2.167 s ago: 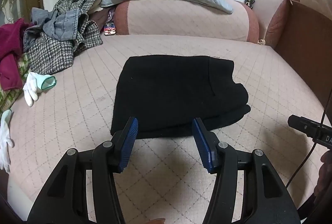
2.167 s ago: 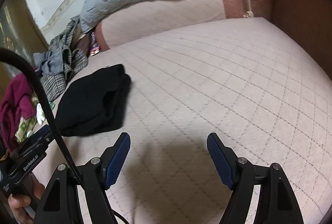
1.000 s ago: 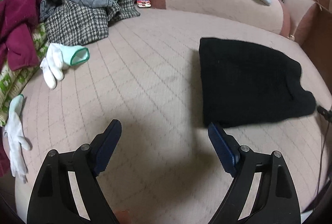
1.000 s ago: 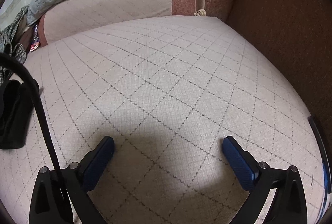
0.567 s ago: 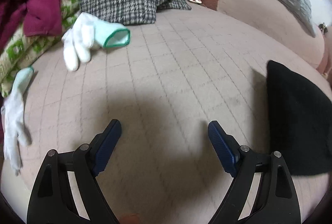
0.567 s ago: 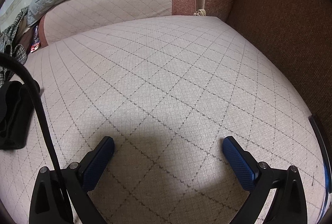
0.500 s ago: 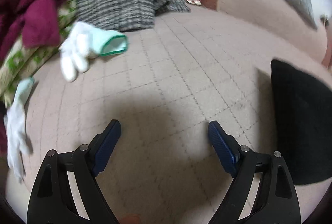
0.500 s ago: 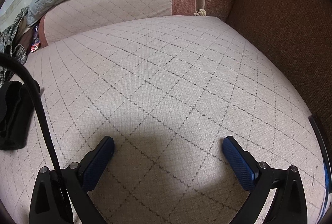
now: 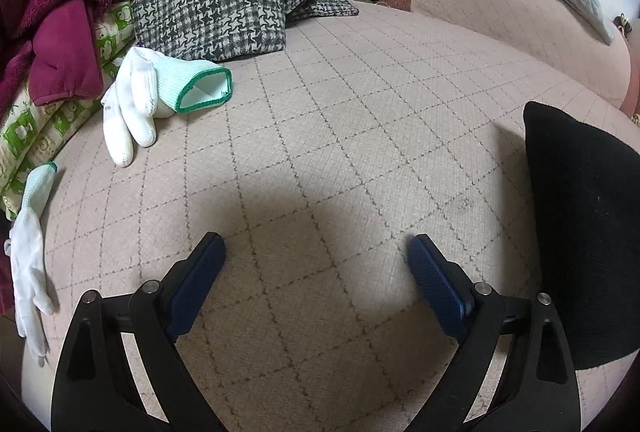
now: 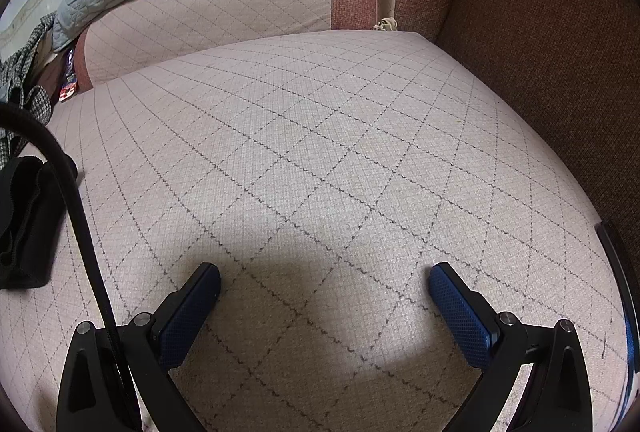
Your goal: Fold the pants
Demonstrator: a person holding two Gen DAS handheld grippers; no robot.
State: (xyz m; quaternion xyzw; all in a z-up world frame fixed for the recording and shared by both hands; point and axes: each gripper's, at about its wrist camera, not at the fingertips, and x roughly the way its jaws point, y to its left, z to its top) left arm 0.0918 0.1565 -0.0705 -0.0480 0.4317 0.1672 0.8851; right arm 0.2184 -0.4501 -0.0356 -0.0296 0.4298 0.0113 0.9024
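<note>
Both my left gripper (image 9: 316, 256) and right gripper (image 10: 324, 284) gape wide, holding nothing, over the pink quilted sofa seat (image 9: 360, 112); the folded black pants (image 9: 588, 232) lie right of the left gripper, where a careless sweep could undo the fold.

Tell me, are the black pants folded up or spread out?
Folded: the black pants lie as a compact block, stacked layers showing at the edge.
</note>
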